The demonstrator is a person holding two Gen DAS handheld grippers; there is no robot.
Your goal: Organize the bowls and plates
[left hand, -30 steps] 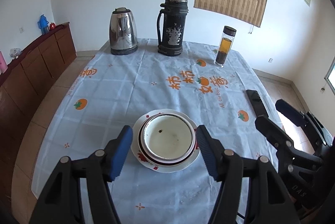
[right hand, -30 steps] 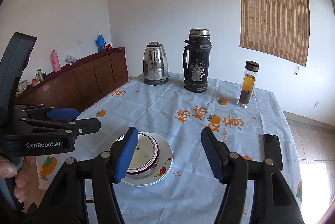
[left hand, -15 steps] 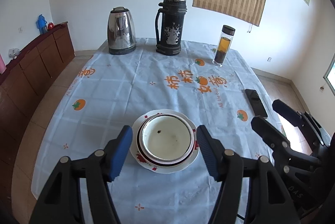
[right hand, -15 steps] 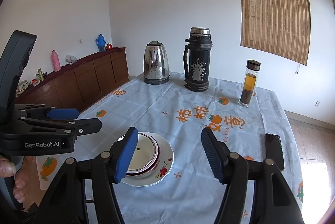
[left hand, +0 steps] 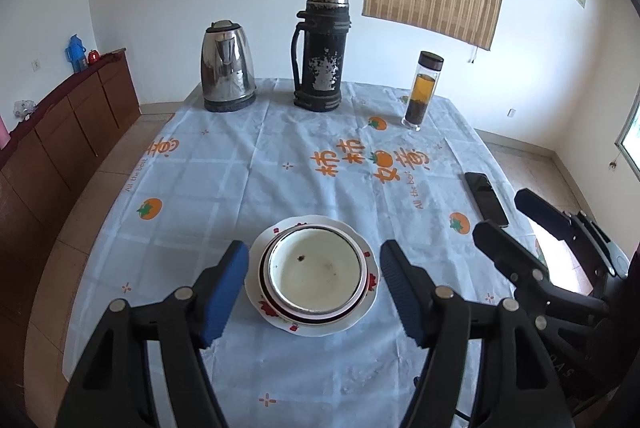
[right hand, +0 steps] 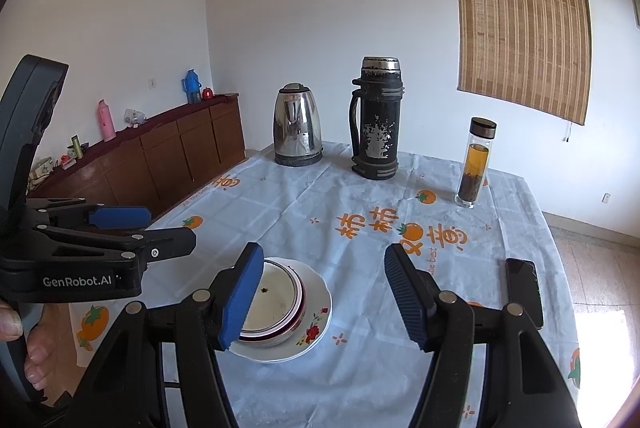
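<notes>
A white bowl (left hand: 316, 274) with a dark red rim sits inside a white flowered plate (left hand: 280, 314) on the blue tablecloth, near the front edge. My left gripper (left hand: 314, 286) is open and empty, held above and just behind the bowl, its blue pads either side of it in view. My right gripper (right hand: 324, 304) is open and empty, to the right of the stack; the bowl (right hand: 272, 308) and plate (right hand: 316, 324) show past its left pad. Each gripper shows in the other's view, the right one (left hand: 532, 240) and the left one (right hand: 120, 228).
A steel kettle (left hand: 228, 68), a black thermos (left hand: 322, 52) and a glass tea bottle (left hand: 422, 90) stand along the table's far edge. A black phone (left hand: 486, 198) lies at the right edge. A wooden sideboard (right hand: 160, 156) runs along the left wall.
Both grippers have drawn back slightly from the table and stay open. The bowl and plate have not moved.
</notes>
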